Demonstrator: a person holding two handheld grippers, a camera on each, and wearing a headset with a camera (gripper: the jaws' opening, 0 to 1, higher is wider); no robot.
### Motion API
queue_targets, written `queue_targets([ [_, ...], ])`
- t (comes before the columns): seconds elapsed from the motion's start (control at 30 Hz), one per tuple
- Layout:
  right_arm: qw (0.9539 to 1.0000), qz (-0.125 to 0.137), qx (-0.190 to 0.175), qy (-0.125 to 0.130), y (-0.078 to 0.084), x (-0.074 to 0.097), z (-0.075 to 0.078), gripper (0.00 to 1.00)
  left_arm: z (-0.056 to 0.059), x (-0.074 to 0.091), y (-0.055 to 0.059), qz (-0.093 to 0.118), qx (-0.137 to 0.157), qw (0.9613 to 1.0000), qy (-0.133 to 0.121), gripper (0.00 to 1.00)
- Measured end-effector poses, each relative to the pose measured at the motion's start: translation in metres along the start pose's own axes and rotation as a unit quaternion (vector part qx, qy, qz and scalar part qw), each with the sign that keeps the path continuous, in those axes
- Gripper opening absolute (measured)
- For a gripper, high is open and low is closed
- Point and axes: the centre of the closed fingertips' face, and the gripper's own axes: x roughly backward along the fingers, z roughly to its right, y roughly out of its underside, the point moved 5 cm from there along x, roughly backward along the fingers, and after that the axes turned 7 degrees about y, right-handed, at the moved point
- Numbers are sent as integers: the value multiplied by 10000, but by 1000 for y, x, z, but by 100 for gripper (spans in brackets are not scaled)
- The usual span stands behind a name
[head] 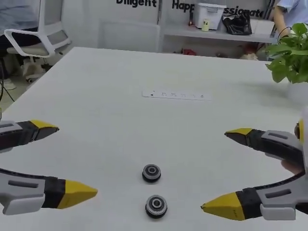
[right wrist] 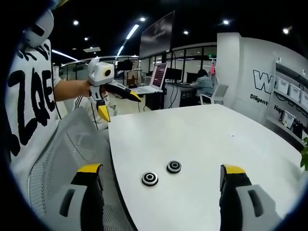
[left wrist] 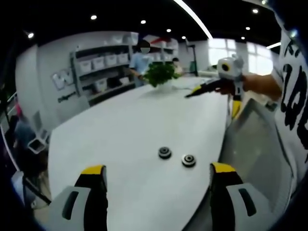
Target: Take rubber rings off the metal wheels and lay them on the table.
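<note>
Left hand-held gripper (head: 72, 161) sat at the left edge of the head view, jaws spread wide, nothing between them, yellow tips pointing right over the white counter (head: 110, 86). Ahead of its tips, in the gap between the two hand-held grippers, two metal wheels lay flat on the counter: the far wheel (head: 151, 173) and the near wheel (head: 156, 206), just beside each other but apart, and no jaw touched either. The far wheel carried a dark rubber ring (head: 144, 175) around its rim, and the near wheel looked the same. In the left gripper view both wheels lay ahead, between that hand-held gripper's own jaws. The right gripper view showed the same. A white power strip (head: 176, 95) lay flat on the counter well beyond the wheels, away from both hand-held grippers. Right hand-held gripper (head: 216, 169) came in from the right edge, jaws also wide apart, empty, tips pointing left toward the wheels. A green plant (head: 291, 57) stood beyond it, at the counter's far right.
</note>
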Motion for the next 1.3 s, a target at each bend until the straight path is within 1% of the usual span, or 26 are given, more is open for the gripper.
queue_targets([
  [0.17, 9999, 37, -35, -131, -3, -1, -2, 93, 0, -1, -1, 0, 13, 10000, -5, 90],
  [0.4, 9996, 29, 101, -263, -5, -7, -2, 92, 0, -1, -1, -12, 28, 10000, -35, 90],
  [0.57, 9991, 42, 173, -389, -8, -11, -3, 90, -3, -2, -3, -12, 4, 10000, -71, 90],
  [1.0, 9983, 85, 272, -509, -12, -19, 0, 90, -9, -4, -7, -24, -2, 10000, -65, 90],
  [1.3, 9978, 108, 300, -574, -12, -24, 1, 90, -12, -11, -9, -33, -49, 10000, 16, 90],
])
